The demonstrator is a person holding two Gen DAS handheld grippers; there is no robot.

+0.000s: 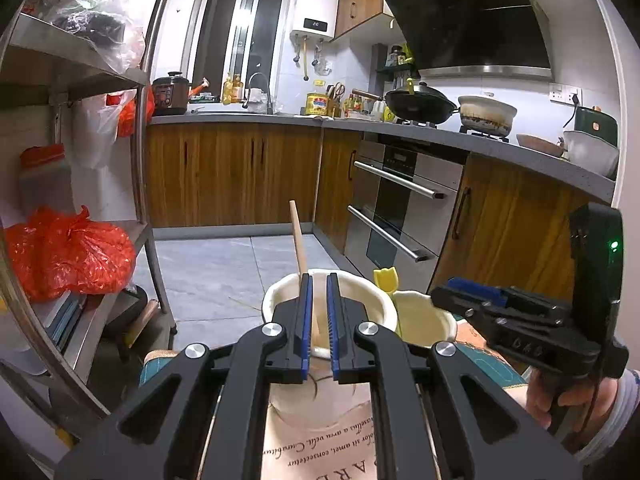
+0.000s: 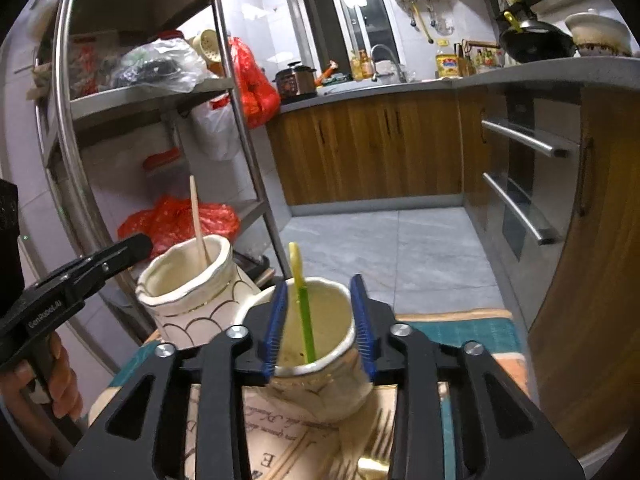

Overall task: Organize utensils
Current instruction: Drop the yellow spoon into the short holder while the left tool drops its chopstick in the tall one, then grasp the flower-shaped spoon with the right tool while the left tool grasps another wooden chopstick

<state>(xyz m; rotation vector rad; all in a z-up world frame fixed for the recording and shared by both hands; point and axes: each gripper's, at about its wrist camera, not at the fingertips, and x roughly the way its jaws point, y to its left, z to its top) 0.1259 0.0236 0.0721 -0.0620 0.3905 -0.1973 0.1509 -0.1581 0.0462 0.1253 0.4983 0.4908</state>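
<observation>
Two cream ceramic cups stand side by side on a printed mat (image 1: 320,444). A wooden utensil (image 1: 298,236) leans in the left cup (image 1: 360,300). My left gripper (image 1: 320,308) hovers just over that cup's near rim. Its jaws are shut with only a thin slit between them, and they hold nothing. In the right wrist view the left gripper (image 2: 136,246) sits clear of the wooden utensil (image 2: 198,216). The right cup (image 2: 320,380) holds a green-and-yellow utensil (image 2: 306,320). My right gripper (image 2: 320,320) is open, its blue pads on either side of that utensil without touching it.
A steel shelf rack (image 2: 236,92) with red bags (image 1: 68,256) stands to the left. Wooden cabinets and an oven (image 1: 400,200) line the right side, with grey floor tiles (image 2: 392,248) beyond. A gold fork (image 2: 376,448) lies on the mat near the right cup.
</observation>
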